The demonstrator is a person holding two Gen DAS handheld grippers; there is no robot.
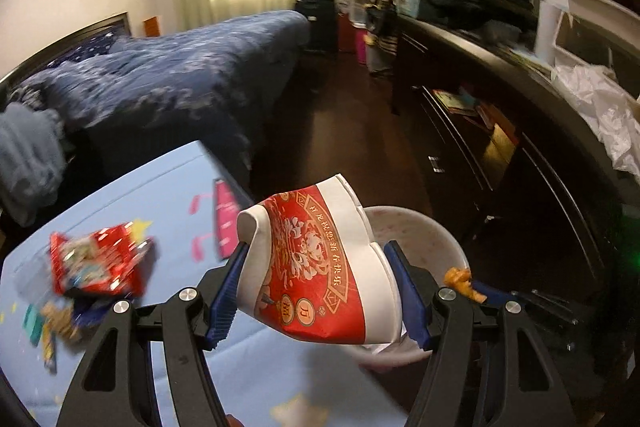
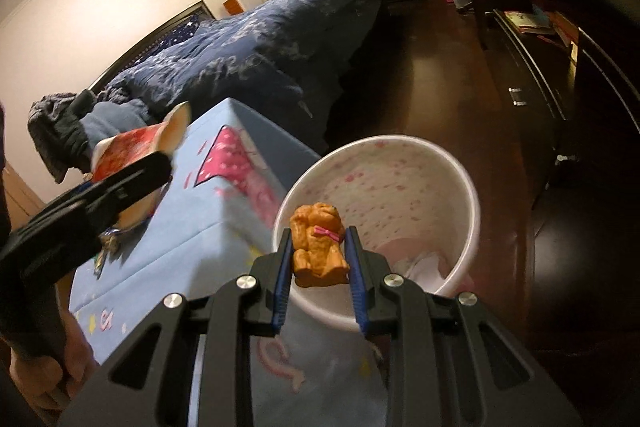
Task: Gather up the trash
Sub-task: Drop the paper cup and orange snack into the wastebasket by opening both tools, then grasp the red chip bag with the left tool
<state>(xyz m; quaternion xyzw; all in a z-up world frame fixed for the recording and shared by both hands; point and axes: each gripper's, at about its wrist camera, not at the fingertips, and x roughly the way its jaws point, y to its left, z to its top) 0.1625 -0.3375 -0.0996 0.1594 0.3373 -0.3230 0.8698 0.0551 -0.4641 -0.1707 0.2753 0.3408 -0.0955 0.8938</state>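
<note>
My left gripper is shut on a crushed red and white paper cup, held above the edge of the light blue table, next to the white trash bin. My right gripper is shut on a small orange dog figurine, held over the near rim of the white trash bin. White paper lies inside the bin. The left gripper with the cup shows at the left of the right wrist view. A red snack wrapper lies on the table.
More small wrappers lie at the table's left. A bed with a blue quilt stands behind the table. A dark dresser with clothes and white plastic runs along the right. Dark wood floor lies between.
</note>
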